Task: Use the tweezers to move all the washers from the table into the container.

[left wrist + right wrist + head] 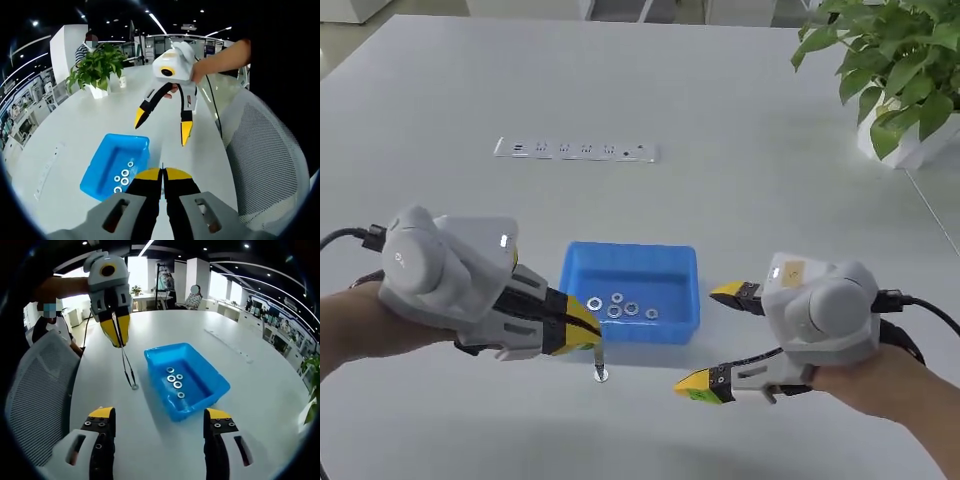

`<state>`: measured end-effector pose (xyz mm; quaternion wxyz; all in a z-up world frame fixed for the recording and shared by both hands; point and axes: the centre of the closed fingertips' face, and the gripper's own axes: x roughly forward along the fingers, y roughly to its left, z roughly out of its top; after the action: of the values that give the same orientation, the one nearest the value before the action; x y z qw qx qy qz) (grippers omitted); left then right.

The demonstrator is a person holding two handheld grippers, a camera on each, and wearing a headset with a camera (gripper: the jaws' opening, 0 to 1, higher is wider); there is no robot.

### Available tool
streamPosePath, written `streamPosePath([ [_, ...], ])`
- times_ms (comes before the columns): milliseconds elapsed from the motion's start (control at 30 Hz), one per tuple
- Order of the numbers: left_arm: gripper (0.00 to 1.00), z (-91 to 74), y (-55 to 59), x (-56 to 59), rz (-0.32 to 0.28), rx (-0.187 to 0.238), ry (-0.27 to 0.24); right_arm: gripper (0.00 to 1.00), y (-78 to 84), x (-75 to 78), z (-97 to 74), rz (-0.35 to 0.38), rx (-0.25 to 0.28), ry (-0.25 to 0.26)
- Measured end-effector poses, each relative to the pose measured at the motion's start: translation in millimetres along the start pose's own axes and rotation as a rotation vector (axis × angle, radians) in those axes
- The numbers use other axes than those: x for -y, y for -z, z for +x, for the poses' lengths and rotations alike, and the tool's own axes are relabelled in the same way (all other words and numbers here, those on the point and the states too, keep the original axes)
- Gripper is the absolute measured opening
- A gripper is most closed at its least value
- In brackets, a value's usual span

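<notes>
Washer [134, 386], likely light and slippery, suits a pinch across its ring by tweezers [127, 367] clamped in left gripper [585, 330]; right gripper [708, 340] spread, empty.

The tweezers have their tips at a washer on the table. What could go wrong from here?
1. The tweezers, held by the left claw, meet the washer only with thin tips; it may slip out when lifted.
2. The washer lies close to the wall of the container; the tips may knock the rim.
3. The open right claw hangs near and may get in the way.
</notes>
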<state>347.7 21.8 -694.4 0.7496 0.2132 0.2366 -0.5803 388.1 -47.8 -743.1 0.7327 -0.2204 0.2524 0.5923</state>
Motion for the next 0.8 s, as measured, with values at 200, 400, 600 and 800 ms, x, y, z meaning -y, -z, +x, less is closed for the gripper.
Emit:
streamPosePath([
  [200, 0.05, 1.3, 2.0, 1.2, 0.003, -0.003, 0.004, 0.72, -0.1, -1.6, 0.6, 0.000, -0.001, -0.004],
  [400, 0.05, 2.5, 2.3, 1.5, -0.004, 0.008, 0.004, 0.72, 1.2, -2.7, 1.9, -0.003, -0.007, -0.011],
  [600, 0.05, 2.5, 2.4, 1.7, -0.014, 0.011, 0.010, 0.72, 0.0, -4.9, 3.9, -0.013, -0.009, -0.020],
  [800, 0.05, 2.1, 2.8, 1.4, -0.011, 0.007, 0.016, 0.72, -2.5, -6.3, 5.7, -0.016, -0.006, -0.027],
])
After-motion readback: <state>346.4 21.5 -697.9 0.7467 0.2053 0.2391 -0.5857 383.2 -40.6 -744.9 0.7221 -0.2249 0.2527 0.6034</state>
